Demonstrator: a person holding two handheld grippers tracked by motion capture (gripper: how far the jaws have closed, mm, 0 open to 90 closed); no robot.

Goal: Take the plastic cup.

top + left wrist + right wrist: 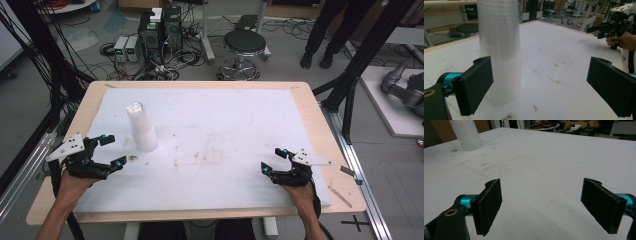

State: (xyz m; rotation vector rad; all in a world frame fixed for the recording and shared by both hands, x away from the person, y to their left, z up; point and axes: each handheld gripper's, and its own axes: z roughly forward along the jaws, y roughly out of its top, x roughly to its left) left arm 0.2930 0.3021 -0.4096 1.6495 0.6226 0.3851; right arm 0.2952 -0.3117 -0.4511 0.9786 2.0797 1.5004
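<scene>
Stack of white cups (140, 127) upright, left of centre on table (300, 92). Left gripper (111, 150) beside it, jaws apart, empty. Right gripper (270, 160) lower right, jaws apart, empty.

Grey concrete floor (30, 100) at the frame's top holds a round black stool (244, 42), tangled black cables (175, 60) and dark computer towers (160, 30); someone's dark-trousered legs (325, 30) stand upper right.
</scene>
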